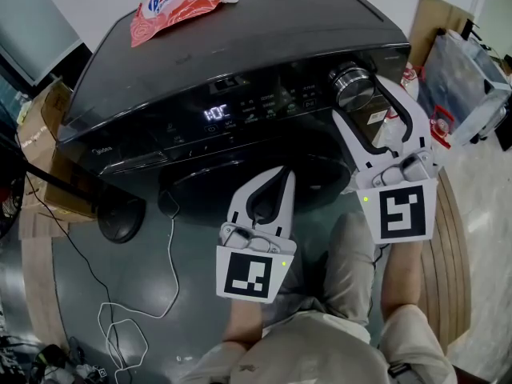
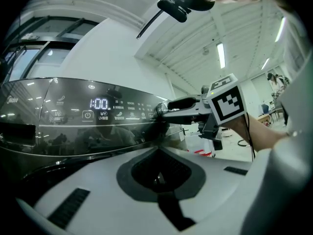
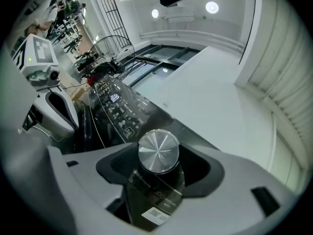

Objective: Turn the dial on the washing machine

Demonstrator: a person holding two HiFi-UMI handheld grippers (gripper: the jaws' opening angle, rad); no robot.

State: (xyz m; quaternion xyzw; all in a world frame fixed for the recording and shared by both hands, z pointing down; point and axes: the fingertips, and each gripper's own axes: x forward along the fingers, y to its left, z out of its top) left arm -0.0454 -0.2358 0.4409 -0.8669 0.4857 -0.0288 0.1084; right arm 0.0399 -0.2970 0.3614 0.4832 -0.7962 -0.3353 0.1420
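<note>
The left gripper point(image 1: 282, 174) hangs clenched and empty in front of the washing machine point(image 1: 240, 46) (its display point(image 1: 215, 113) glows 1:00). At the right end of the panel, the right gripper point(image 1: 359, 98) is clamped on the silver dial point(image 1: 352, 84), one jaw on each side.

I count one washing machine point(image 1: 240, 46). On it I see one dial point(image 1: 352, 85), one lit display point(image 1: 216, 113) and one red and white bag point(image 1: 180, 2). There are two grippers, the left gripper point(image 1: 282, 173) and the right gripper point(image 1: 356, 94), and two marker cubes, one per gripper. I count one white cable point(image 1: 170, 246).
</note>
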